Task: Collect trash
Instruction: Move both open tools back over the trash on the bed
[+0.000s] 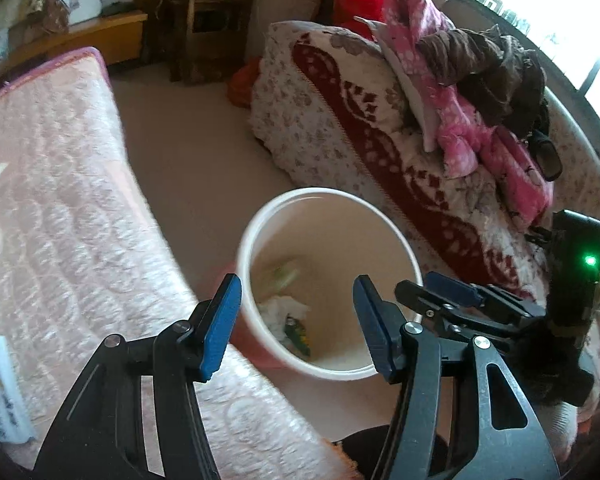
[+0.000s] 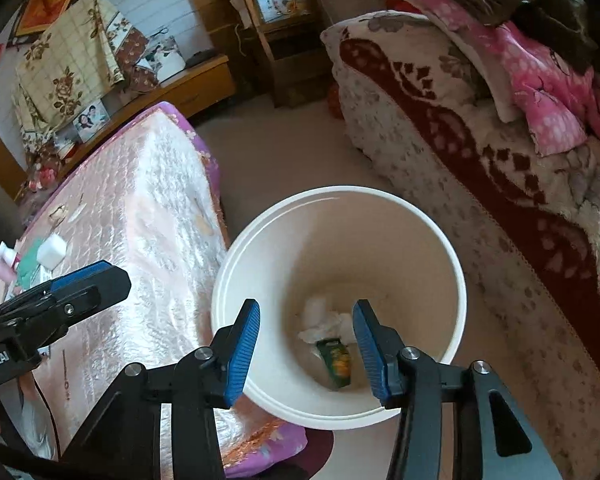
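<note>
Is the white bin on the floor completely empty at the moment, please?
No, the white bin already holds crumpled white paper and a green packet.

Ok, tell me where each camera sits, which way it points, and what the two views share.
Left wrist: sits on the left claw, looking forward and down into the white bin; its own open blue fingers show, with the right claw at the right edge.
Right wrist: sits on the right claw, looking down into the same white bin; its own open blue fingers show, with the left claw at the left edge.
Shared: the bin with crumpled tissue and a green packet, the pink mattress and the floral blanket.
</note>
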The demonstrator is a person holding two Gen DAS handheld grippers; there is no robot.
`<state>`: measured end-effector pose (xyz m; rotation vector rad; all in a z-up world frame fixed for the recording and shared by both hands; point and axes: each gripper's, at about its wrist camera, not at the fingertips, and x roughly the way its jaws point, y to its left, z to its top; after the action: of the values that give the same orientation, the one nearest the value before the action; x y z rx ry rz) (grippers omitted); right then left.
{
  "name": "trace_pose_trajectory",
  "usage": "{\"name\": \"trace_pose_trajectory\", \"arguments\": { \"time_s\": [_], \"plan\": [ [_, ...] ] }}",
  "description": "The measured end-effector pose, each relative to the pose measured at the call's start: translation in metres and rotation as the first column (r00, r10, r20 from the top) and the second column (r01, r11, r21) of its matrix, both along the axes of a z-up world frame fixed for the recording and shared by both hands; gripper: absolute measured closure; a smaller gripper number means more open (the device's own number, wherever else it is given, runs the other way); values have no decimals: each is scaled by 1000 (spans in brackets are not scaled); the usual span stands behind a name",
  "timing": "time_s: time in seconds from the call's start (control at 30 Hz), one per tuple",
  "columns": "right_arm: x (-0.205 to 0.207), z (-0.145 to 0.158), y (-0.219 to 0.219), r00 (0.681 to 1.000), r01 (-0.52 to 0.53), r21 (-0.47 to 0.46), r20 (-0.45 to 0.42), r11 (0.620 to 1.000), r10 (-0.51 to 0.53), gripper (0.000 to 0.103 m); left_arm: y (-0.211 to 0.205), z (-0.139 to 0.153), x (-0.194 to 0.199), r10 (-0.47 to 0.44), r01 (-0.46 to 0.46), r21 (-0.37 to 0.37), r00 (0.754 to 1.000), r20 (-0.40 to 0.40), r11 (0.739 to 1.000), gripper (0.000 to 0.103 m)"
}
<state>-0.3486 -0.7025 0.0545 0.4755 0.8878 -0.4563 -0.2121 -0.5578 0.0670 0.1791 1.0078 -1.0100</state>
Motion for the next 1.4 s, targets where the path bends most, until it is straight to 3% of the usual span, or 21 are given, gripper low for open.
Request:
{"name": "trace_pose_trajectory", "arguments": {
  "time_s": [0.33, 0.77, 1.1, 1.4],
  "plan": [
    [11, 8, 24, 999, -47, -5, 13, 999, 47, 57, 39, 8, 5, 90, -94, 36, 991, 100, 995, 46],
    [34, 32, 73, 990, -134, -21, 50, 991, 135, 56, 107, 26, 13, 200, -210, 29, 959, 200, 977, 46],
    [68, 40, 129, 967, -247, -9, 66, 969, 247, 55, 173, 37, 23, 306, -325, 30, 913, 271, 945, 46],
    [99, 39, 188, 932, -359, -9, 60, 933, 359, 54, 240, 38, 40, 404, -426, 27, 874, 271, 904, 46]
  ]
}}
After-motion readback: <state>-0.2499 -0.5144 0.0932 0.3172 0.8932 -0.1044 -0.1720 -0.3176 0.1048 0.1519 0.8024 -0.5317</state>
